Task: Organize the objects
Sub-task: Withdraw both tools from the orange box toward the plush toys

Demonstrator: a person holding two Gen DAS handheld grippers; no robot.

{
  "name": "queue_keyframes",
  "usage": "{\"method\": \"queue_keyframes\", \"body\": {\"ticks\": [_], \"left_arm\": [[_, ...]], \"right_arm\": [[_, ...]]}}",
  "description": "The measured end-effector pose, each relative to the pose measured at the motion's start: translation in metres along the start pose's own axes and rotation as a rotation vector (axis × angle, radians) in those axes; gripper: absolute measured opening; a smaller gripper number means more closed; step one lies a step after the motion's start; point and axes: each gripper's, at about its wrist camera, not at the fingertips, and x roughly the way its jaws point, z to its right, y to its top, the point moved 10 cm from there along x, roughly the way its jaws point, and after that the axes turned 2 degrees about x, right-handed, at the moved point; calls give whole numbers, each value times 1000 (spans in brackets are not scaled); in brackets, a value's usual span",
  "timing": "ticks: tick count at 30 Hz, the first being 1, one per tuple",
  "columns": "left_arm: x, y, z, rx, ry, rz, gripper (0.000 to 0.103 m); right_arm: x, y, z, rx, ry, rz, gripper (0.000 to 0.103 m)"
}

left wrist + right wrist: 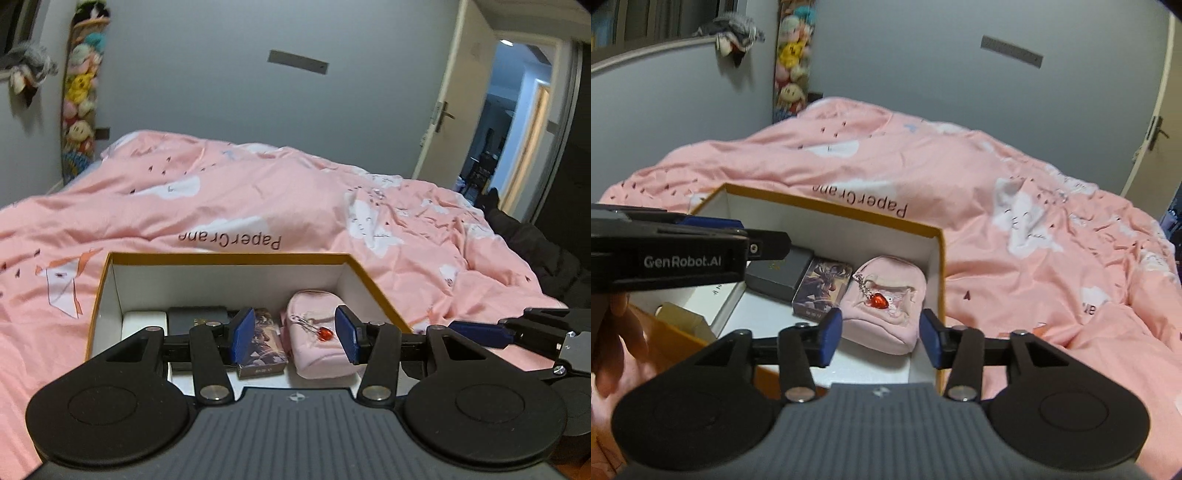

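Biggest worry here is the soft pink duvet (997,258) under the orange-rimmed box (827,212): it's rumpled and squishy, so any bump on a wall from either tool could tip or slide the whole box, I reckon. The box sits on the bed with everything already lying inside: a pink pouch (886,314) with a red heart charm (880,301) against the right wall, a printed card box (822,291) touching it on the left, then a dark grey case (786,273) and a white box (716,299). Both tools hang above the box's near side. The right gripper (881,338) has its jaws apart with nothing between the pads, released. The left gripper (293,334) is also parted and empty. They're close together, so they could clip each other pulling away, and that dangling charm could snag on a pad. Hard to see: the left tool's body covers the back left corner in the right wrist view, a small tan thing (681,319) by the near wall is half cut off, and the card box print is too small to read.
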Motion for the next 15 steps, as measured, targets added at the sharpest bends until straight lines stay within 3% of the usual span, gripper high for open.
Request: {"method": "queue_keyframes", "body": {"ticks": [4, 6, 15], "left_arm": [[-20, -6, 15, 58, -8, 0, 57], [-29, -14, 20, 70, -23, -12, 57], [-55, -81, 24, 66, -70, -149, 55]], "right_arm": [[-25, -15, 1, 21, -29, 78, 67], [-33, -28, -1, 21, -28, 89, 67], [-50, -91, -12, 8, -3, 1, 68]]}}
